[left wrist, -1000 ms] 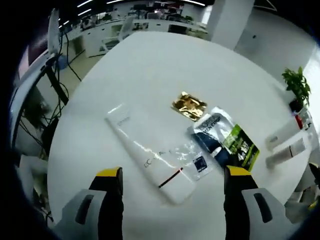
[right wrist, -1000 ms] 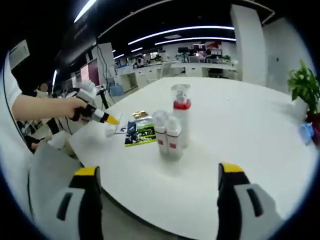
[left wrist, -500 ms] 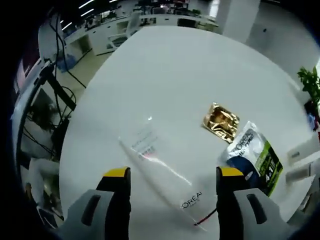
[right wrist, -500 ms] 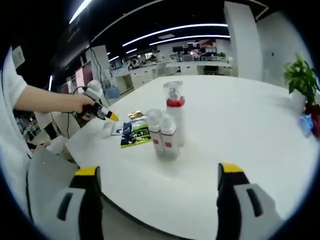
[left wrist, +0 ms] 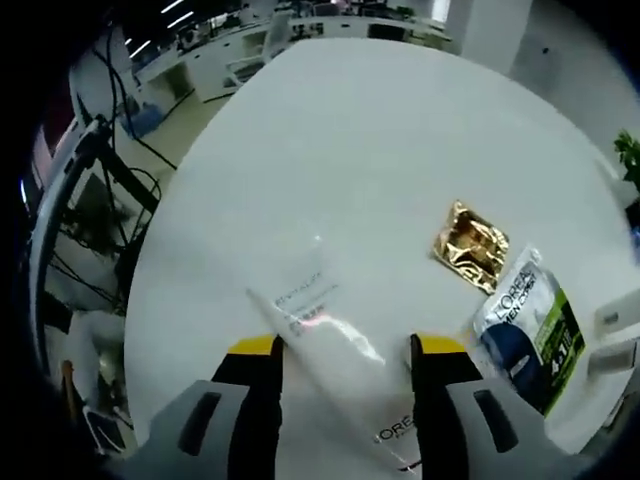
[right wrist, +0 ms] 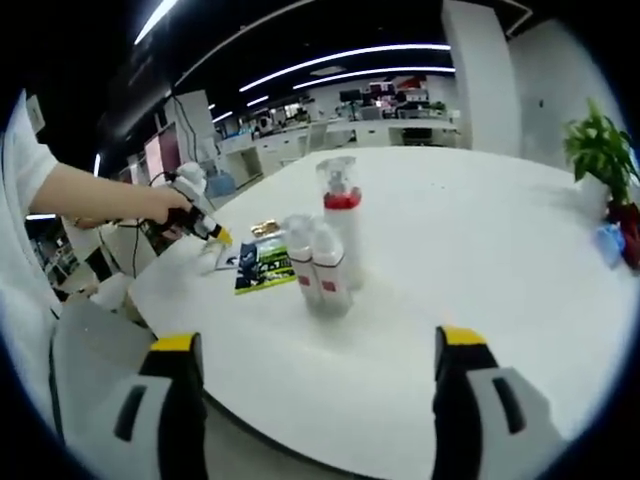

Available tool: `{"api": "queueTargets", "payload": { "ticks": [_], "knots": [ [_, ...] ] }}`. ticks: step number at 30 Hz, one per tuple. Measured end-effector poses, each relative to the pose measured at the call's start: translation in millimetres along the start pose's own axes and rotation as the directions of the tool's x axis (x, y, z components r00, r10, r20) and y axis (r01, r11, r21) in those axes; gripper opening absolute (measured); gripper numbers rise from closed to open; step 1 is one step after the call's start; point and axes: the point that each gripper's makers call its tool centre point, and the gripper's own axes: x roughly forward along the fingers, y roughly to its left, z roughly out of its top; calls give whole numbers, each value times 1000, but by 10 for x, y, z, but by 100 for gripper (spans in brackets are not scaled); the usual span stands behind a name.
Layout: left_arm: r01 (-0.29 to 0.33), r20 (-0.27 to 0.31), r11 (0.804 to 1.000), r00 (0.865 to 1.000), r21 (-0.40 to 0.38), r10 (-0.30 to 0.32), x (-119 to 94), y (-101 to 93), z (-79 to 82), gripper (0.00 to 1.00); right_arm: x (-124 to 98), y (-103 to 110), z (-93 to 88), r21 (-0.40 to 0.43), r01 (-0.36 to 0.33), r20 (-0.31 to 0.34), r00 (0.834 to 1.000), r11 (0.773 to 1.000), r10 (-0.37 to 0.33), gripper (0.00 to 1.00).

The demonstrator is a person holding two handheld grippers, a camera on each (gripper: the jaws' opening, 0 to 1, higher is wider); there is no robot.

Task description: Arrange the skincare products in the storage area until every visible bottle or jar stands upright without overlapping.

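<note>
White tube [left wrist: 330, 345] — lying flat, red-banded — between the left gripper [left wrist: 342, 350] jaws.

1. The white tube [left wrist: 335, 345] runs down between the left tongs [left wrist: 345, 350], so its lower end's hidden.
2. Bottle labels [right wrist: 318, 275] in the right gripper view are way too small to read.

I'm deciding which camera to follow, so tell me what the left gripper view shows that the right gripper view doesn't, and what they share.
Left gripper view alone: the lying white tube between the open left gripper, close up.

Right gripper view alone: three upright bottles, a potted plant, the person's hand, and the open right gripper hanging off the table's edge.

Shared: the white table, the gold sachet and the green-and-white sachet.
</note>
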Motion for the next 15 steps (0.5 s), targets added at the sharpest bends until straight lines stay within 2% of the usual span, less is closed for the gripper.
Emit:
{"api": "queueTargets", "payload": {
  "ticks": [15],
  "knots": [
    [36, 87, 999, 996, 15, -37, 10, -87, 100, 35, -12, 46, 26, -7, -5, 3, 1000, 1000, 5, 95]
  ]
}}
